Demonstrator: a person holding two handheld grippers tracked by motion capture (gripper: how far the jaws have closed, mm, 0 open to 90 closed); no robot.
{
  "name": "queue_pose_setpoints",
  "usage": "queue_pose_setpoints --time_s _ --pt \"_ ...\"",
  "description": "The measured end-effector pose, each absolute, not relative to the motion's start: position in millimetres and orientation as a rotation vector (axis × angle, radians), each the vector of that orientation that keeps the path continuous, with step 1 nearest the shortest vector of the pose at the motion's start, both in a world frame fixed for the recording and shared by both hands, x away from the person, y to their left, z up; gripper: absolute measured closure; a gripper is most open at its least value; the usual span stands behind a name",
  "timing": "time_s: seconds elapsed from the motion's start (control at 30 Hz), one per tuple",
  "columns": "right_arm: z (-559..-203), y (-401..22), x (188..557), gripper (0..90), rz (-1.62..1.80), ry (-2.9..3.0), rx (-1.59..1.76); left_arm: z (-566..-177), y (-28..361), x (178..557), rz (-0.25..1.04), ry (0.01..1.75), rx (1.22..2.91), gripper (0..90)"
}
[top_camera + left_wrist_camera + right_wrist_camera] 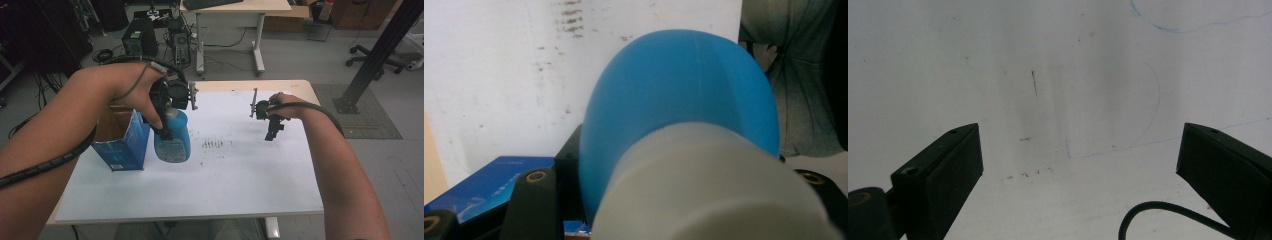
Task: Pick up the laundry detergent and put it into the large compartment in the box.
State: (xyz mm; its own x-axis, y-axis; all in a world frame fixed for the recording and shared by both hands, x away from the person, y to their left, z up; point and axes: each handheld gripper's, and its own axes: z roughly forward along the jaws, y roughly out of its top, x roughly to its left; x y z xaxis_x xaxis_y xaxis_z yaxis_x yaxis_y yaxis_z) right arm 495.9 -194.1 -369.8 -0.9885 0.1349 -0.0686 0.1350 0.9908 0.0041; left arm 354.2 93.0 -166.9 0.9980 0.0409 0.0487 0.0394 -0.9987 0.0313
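My left gripper is shut on a blue bottle and holds it off the white sheet, just right of an open blue box. In the left gripper view the bottle's blue body and white cap sit between the black jaws, with the box low on the left. My right gripper hovers over the right part of the sheet. In its own view the right gripper stands open with nothing between its fingers.
A white sheet with dark smudges covers most of the wooden table. Beyond it on the floor are a computer tower, a second desk, an office chair base and a black post.
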Motion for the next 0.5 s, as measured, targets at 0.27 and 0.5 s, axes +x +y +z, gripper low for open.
queue_pose_setpoints --time_s 0.27,0.5 --pt "-369 -194 495 4.4 0.001 3.064 0.204 -159 100 358 0.139 0.083 3.096 38.6" --pt "-369 -194 495 4.5 0.002 3.064 0.2 -155 101 360 0.112 0.127 3.101 38.6"
